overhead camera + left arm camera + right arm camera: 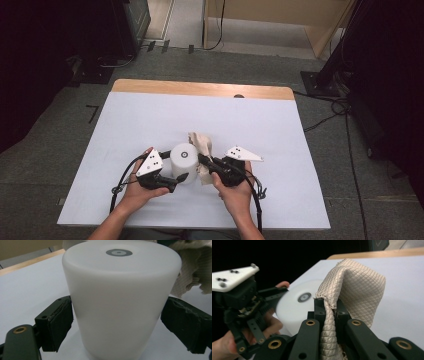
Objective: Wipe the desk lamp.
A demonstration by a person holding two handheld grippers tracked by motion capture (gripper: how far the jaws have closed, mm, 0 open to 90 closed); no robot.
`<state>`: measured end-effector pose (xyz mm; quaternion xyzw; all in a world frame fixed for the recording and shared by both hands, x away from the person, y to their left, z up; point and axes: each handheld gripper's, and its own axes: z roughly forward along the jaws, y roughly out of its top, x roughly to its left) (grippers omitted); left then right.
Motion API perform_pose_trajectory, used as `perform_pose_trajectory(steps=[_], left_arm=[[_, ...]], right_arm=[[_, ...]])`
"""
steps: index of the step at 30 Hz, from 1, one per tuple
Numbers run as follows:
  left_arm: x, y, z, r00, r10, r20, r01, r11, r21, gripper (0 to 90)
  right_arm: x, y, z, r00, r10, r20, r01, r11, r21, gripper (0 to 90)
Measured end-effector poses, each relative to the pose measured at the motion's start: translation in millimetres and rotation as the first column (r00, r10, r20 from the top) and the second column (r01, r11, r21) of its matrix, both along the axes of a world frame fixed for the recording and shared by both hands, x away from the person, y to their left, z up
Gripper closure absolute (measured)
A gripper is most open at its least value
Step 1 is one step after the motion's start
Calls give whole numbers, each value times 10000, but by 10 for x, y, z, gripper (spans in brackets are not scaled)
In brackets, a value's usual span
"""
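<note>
A white cylinder [184, 161] stands upright near the front middle of the white-covered bench [150, 115]. The left gripper [179, 178] brackets it low down, jaws wide; its pads [58, 322] sit just beside the wall, and contact cannot be told. The right gripper [202, 160] is clamped tight on a beige quilted cloth [202, 145], which drapes up and over just beside the cylinder, crowding its right side. Cables [325, 120] lie on the floor beyond the bench.

black claws [200, 161], brass rivets, grey three-cornered plates, trailing cables
</note>
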<state>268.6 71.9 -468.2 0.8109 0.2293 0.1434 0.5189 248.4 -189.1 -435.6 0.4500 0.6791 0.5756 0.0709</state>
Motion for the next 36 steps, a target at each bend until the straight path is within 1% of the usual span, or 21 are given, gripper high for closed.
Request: perform_pose_trajectory(steps=[3, 4, 5, 6, 7, 8, 13, 17, 22, 23, 24, 25, 27, 28, 30, 31, 32, 33, 36], left_arm=[[8, 12, -7, 10000, -52, -70, 52, 9999, -101, 133], [17, 16, -9, 9999, -93, -145, 91, 9999, -127, 132], [25, 19, -14, 9995, -150, -263, 145, 9998, -168, 129], [40, 21, -26, 9989, -249, -403, 244, 9996, -114, 123], [41, 15, -33, 9991, -196, -386, 194, 9998, -57, 113], [43, 10, -39, 9993, -143, -357, 144, 9999, 35, 110], [43, -2, -40, 9993, -8, -384, 6, 10000, -50, 90], [50, 10, -29, 9993, 59, -360, -63, 9999, -101, 80], [52, 22, -27, 9994, 47, -353, -49, 10000, -63, 81], [52, 22, -27, 9994, 43, -353, -45, 10000, -54, 81], [51, 22, -26, 9994, 45, -341, -46, 10000, -32, 82], [49, 20, -26, 9995, 54, -324, -55, 10000, -9, 82], [48, 19, -25, 9995, 46, -317, -46, 10000, -4, 82], [48, 18, -26, 9995, 47, -306, -47, 10000, 1, 82], [46, 18, -26, 9996, 41, -283, -40, 10000, 29, 83], [46, 19, -26, 9996, 23, -281, -22, 10000, 35, 83], [46, 19, -26, 9996, 12, -277, -11, 10000, 36, 83], [45, 18, -26, 9996, -1, -276, 2, 10000, 39, 83], [41, 14, -26, 9996, -8, -282, 8, 10000, 23, 83]], right_arm=[[31, -25, -78, 9997, -61, -237, 61, 10000, -5, 852], [50, -29, -133, 9987, -29, -500, 31, 10000, 49, 852], [61, -28, -163, 9982, -1, -606, 6, 10000, 94, 852], [70, -25, -193, 9973, 6, -733, 0, 10000, 86, 852], [91, -13, -250, 9951, 80, -986, -68, 9999, 126, 852], [101, -10, -277, 9946, 125, -1033, -114, 9999, 108, 852], [129, 10, -377, 9864, 431, -1586, -399, 9989, 237, 852], [138, 59, -446, 9800, 720, -1856, -706, 9974, 141, 851], [177, 84, -545, 9663, 754, -2461, -789, 9969, -44, 851], [178, 86, -548, 9658, 753, -2479, -780, 9970, -10, 851], [177, 88, -539, 9662, 752, -2465, -791, 9968, -60, 851], [172, 88, -522, 9687, 722, -2376, -756, 9971, -50, 851], [155, 76, -454, 9736, 742, -2160, -716, 9972, 200, 851], [147, 66, -406, 9771, 767, -1984, -713, 9969, 341, 851], [118, 44, -287, 9870, 769, -1414, -679, 9954, 669, 851], [106, 36, -240, 9898, 802, -1179, -721, 9948, 716, 850], [83, 27, -163, 9933, 840, -793, -777, 9938, 789, 850], [66, 21, -110, 9950, 885, -462, -843, 9928, 855, 849], [28, 7, -9, 9955, 941, 58, -943, 9919, 856, 849]])
